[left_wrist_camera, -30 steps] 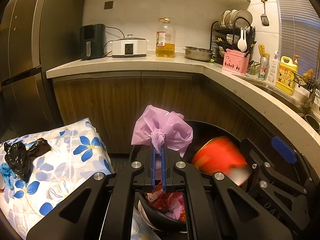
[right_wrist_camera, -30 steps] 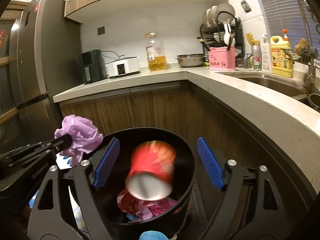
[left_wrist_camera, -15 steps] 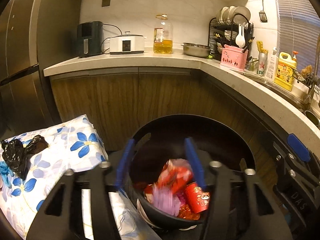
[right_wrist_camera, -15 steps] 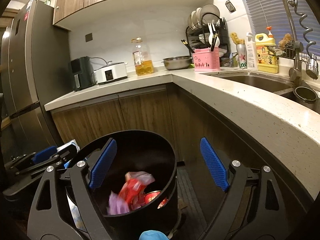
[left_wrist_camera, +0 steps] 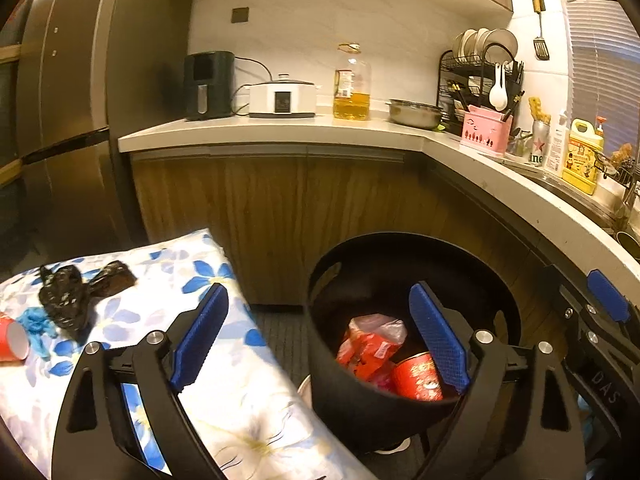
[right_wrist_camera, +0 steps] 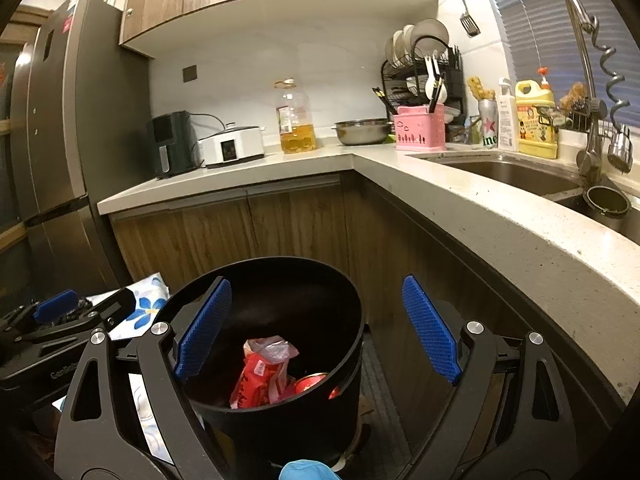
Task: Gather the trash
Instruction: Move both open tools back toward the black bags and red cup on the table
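Black trash bin [left_wrist_camera: 412,396] on the floor against the wooden cabinets [left_wrist_camera: 280,216], near the corner of the run; inside, a crumpled red wrapper [left_wrist_camera: 368,350] with clear plastic at its top, and a red cup [left_wrist_camera: 416,376] just right of it, touching; same contents seen from the right wrist, wrapper [right_wrist_camera: 260,376] left, cup [right_wrist_camera: 316,382] right, low in the bin [right_wrist_camera: 280,412].

Left claw [left_wrist_camera: 320,344] spread wide and empty, one blue pad over the floral cloth [left_wrist_camera: 240,396], the other over the bin's right side; right claw [right_wrist_camera: 316,334] likewise spread wide and empty, straddling the bin's far rim; right claw also visible at the right edge of the left view [left_wrist_camera: 600,320], left claw at the left edge of the right view [right_wrist_camera: 60,312].

Left of the bin, on the floral cloth: a crumpled black bag [left_wrist_camera: 68,296], a scrap of blue [left_wrist_camera: 34,322] just beside it, and a red paper cup [left_wrist_camera: 12,340] lying on its side at the far left edge.

Farther off, on the tabletop [left_wrist_camera: 280,130]: black air fryer [left_wrist_camera: 208,84], white cooker [left_wrist_camera: 282,98], oil bottle [left_wrist_camera: 352,84], steel bowl [left_wrist_camera: 416,112], pink caddy [left_wrist_camera: 486,134]; dish rack [left_wrist_camera: 480,76] behind; tall fridge [left_wrist_camera: 60,120] at left; sink [right_wrist_camera: 512,170] and faucet [right_wrist_camera: 588,80] at right.
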Tool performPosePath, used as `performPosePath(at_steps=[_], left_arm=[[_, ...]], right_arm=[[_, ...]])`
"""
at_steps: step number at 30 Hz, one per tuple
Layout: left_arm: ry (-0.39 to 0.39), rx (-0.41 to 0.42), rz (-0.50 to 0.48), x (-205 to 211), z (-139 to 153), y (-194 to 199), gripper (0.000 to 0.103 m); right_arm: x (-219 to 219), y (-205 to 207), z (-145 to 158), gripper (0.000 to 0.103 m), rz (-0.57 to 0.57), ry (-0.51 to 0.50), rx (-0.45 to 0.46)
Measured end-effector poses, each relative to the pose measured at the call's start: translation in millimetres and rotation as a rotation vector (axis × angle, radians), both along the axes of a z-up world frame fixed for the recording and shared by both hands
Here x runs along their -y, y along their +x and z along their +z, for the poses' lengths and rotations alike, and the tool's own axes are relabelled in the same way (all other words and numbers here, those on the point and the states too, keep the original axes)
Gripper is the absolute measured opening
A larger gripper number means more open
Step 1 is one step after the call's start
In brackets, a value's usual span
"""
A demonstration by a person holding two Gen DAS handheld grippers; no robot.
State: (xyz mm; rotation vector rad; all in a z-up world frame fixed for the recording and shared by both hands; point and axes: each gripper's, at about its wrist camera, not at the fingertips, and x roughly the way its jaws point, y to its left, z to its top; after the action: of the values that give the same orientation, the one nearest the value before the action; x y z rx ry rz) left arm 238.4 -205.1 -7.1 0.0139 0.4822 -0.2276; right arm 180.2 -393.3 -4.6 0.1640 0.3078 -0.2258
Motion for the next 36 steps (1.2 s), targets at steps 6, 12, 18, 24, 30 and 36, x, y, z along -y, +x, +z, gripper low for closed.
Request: performPosePath(at_steps=[6,12,18,24,30,36], left_arm=[[0.008,0.001,0.037,-24,0,-19,0.097],[0.003,0.010,0.094,-49,1,-41,0.097],[0.011,0.016,0.146,-79,2,-63,0.097],[0.004,0.015,0.212,-116,0,-81,0.097],[-0.005,0.023,0.284,-150,1,-95,0.097],[-0.014,0.022,0.347,-182,-1,-104,0.097]], right_arm=[[-17,-15,0,0.091,0.029,-0.017,-0.011],[-36,-31,1,0.094,0.069,-0.015,-0.024],[-64,-42,1,0.096,0.118,-0.015,-0.035],[-97,-48,1,0.096,0.173,-0.016,-0.043],[-132,-50,2,0.096,0.234,-0.027,-0.035],[-163,-50,0,0.096,0.288,-0.032,-0.032]])
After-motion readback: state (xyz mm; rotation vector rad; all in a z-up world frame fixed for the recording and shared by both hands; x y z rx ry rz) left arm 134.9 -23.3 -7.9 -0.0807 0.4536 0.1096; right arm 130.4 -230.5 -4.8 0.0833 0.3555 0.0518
